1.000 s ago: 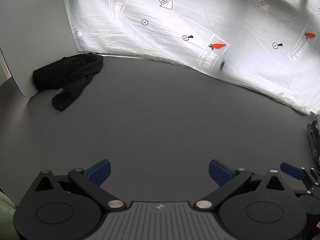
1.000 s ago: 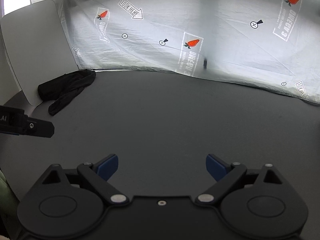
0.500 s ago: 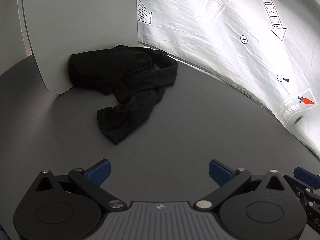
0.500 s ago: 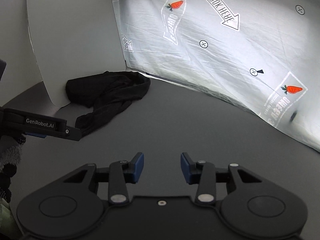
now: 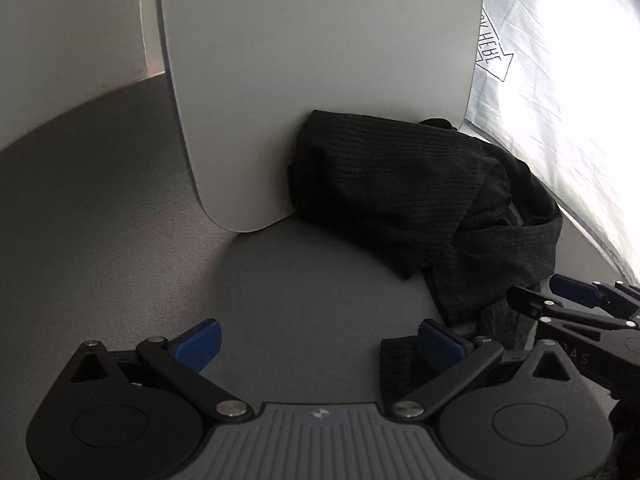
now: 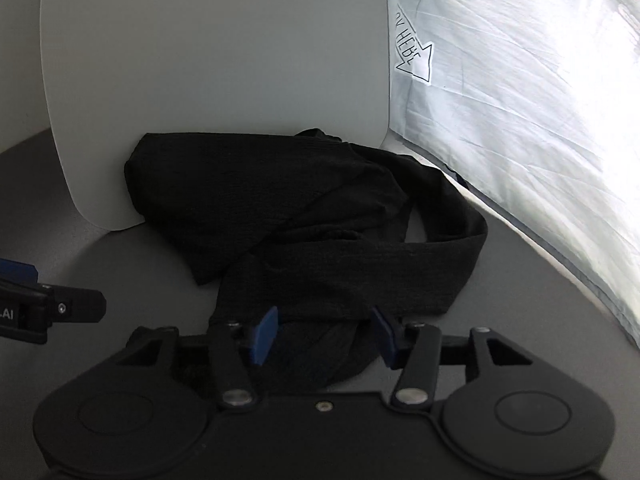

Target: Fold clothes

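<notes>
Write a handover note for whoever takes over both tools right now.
Left tool: jaws wide open, nothing between them; its right pad lies at the tip of the garment's trailing end.
Right tool: jaws opening, with that trailing end between the pads; no firm grip visible.
Black ribbed garment: bunched in a heap on the grey table, against the white upright board, beside the printed white sheet.
Done: both tools brought to the garment.
Left: grasp it, pull it out flat, then fold it.

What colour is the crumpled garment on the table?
Black, with a fine ribbed knit; the garment shows best in the right wrist view.
</notes>
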